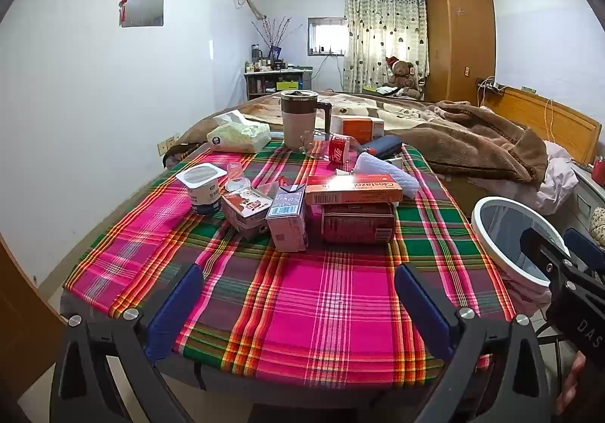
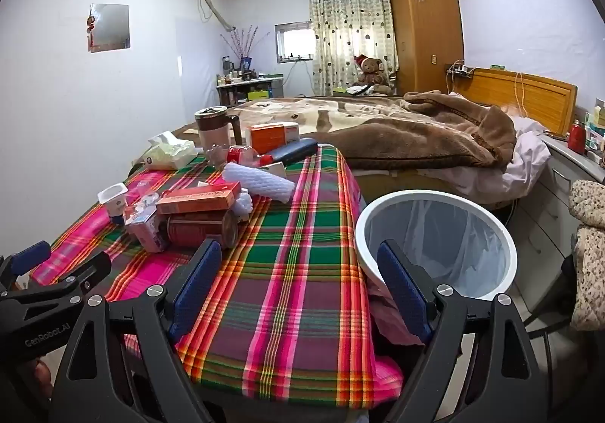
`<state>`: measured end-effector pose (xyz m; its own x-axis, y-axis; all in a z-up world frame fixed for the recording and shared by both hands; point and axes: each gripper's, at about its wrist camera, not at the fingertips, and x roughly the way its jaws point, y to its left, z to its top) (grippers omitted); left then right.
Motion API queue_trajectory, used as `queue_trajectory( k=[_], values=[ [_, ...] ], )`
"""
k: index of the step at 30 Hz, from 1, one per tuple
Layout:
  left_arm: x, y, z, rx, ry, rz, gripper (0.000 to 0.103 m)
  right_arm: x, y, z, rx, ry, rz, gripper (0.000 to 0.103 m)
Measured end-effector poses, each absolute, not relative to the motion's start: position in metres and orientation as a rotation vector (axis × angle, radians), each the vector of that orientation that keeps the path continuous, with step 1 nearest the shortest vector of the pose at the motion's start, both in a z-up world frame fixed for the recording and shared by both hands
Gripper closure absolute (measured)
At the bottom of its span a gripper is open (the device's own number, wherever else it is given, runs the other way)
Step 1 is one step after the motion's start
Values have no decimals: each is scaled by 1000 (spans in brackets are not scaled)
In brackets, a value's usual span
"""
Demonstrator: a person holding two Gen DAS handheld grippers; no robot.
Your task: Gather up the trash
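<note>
Left hand-held gripper (image 1: 298, 290) spread wide (empty); right hand-held gripper (image 2: 298, 271) likewise | above tablecloth (image 1: 302, 309)

The near half of the plaid-covered table (image 1: 321, 294) lies bare cloth, so both wide-open grippers, the left gripper (image 1: 298, 271) and the right gripper (image 2: 298, 253), have free passage there. Farther along the table, a cluster blocks the way: red can (image 1: 357, 222), orange box (image 1: 353, 189) lying on top of it, small carton (image 1: 287, 217), yogurt cup (image 1: 202, 186). Just beside the table's right edge the white bin (image 2: 435, 245) stands open-mouthed.
</note>
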<state>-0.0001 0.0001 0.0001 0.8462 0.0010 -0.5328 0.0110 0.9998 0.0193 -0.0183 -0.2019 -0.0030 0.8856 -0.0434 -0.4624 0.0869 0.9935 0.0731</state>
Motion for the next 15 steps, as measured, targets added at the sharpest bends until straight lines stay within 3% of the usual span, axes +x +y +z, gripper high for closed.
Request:
queue_trajectory(
  k=[15],
  values=[
    [5, 0, 3, 19, 563, -7, 0, -22, -204, 0, 96, 483, -72, 17]
  ],
)
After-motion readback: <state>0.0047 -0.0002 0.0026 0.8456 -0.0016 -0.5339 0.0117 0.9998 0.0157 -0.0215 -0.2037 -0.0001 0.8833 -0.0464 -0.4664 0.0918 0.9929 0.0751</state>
